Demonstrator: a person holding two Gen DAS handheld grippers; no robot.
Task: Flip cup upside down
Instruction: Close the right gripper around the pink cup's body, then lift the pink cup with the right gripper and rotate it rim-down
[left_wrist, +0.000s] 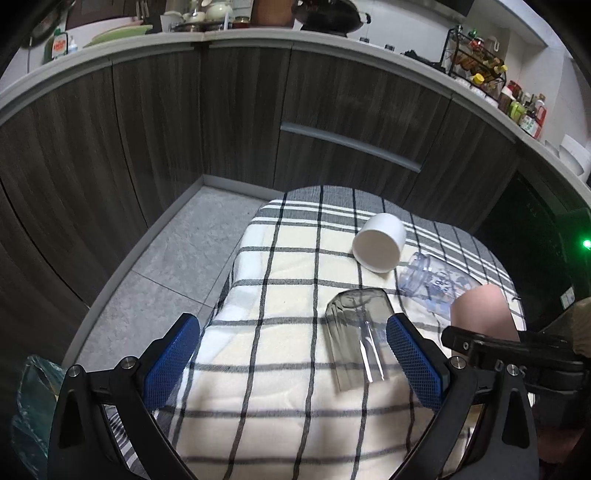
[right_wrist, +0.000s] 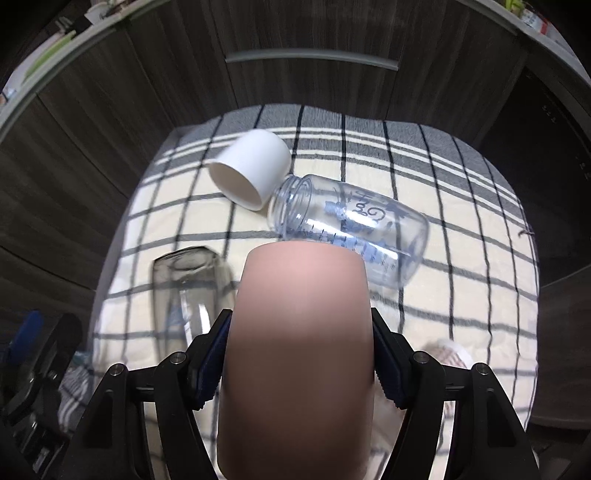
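The right gripper (right_wrist: 299, 354) squeezes the pink cup (right_wrist: 299, 332) in its jaws, ready to turn over; the left gripper (left_wrist: 291, 354) waits open.

Both tools are built alike. The left claw (left_wrist: 293, 354) has a matte black plastic frame with two angular arms that fork outward, each tipped with a flat finger pad (left_wrist: 171, 363) covered in bright blue, diamond-textured rubber. Round silver screw heads (left_wrist: 126, 363) sit at the joints on the arms. The right claw (right_wrist: 299, 354) shows the same black forked frame and silver screws (right_wrist: 420, 356), with dark blue ribbed pads (right_wrist: 386, 363) on the inner faces of its fingers.
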